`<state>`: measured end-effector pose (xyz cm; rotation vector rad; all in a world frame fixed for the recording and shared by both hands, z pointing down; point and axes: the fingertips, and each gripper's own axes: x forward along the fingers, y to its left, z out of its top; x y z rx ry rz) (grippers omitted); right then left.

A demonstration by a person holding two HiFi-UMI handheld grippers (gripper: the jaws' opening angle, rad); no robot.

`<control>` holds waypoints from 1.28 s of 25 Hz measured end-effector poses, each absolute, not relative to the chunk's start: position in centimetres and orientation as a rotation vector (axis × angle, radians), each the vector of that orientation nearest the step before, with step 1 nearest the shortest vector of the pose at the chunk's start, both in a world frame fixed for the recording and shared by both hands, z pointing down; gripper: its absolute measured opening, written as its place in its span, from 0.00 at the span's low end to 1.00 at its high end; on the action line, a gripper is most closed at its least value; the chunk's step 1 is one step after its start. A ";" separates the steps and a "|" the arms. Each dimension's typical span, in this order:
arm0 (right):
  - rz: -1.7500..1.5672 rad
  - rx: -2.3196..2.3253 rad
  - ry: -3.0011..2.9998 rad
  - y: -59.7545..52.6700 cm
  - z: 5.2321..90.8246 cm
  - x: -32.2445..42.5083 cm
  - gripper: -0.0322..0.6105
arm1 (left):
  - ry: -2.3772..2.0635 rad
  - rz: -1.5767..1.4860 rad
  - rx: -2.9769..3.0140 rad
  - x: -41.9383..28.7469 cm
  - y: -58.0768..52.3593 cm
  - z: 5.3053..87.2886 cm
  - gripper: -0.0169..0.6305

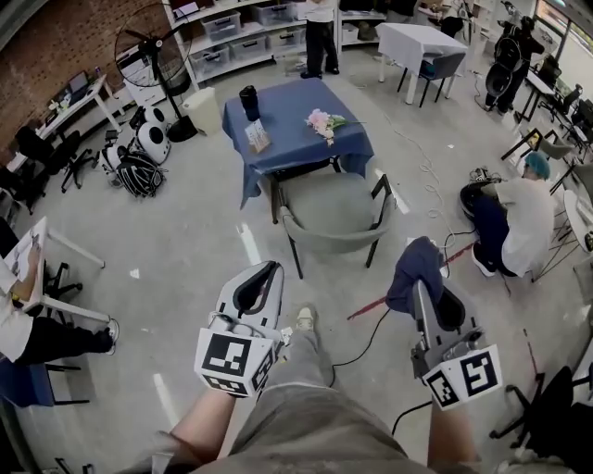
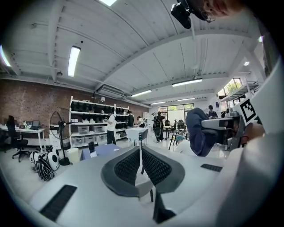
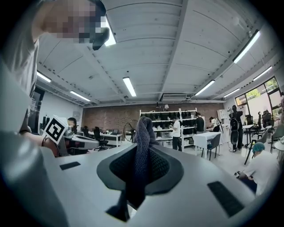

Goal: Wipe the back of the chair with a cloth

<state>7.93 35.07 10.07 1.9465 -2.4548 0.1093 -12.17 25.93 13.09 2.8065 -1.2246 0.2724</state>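
We face the blue-draped table [image 1: 306,125]; the grey chair [image 1: 329,208] is tucked against its near side. The chair's back [image 1: 335,243] is turned toward us, its curved top rail running left to right. Shelf bins [image 1: 222,26] stand far behind; we cannot tell their contents. Both grippers lie short of the rail. The left gripper [image 1: 271,268] is closed and empty. The right gripper [image 1: 420,282] clamps the dark blue cloth [image 1: 412,268], off the rail's right end.
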 end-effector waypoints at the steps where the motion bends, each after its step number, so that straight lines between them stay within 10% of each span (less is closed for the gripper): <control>1: 0.126 1.938 -2.450 33.4 10.5 8.0 0.14 | -1.214 0.284 2.794 -12.0 24.4 13.5 0.07; 32: 0.680 1.452 -2.237 -4.9 35.1 5.1 0.14 | -0.886 0.647 2.227 -9.7 -6.2 39.1 0.31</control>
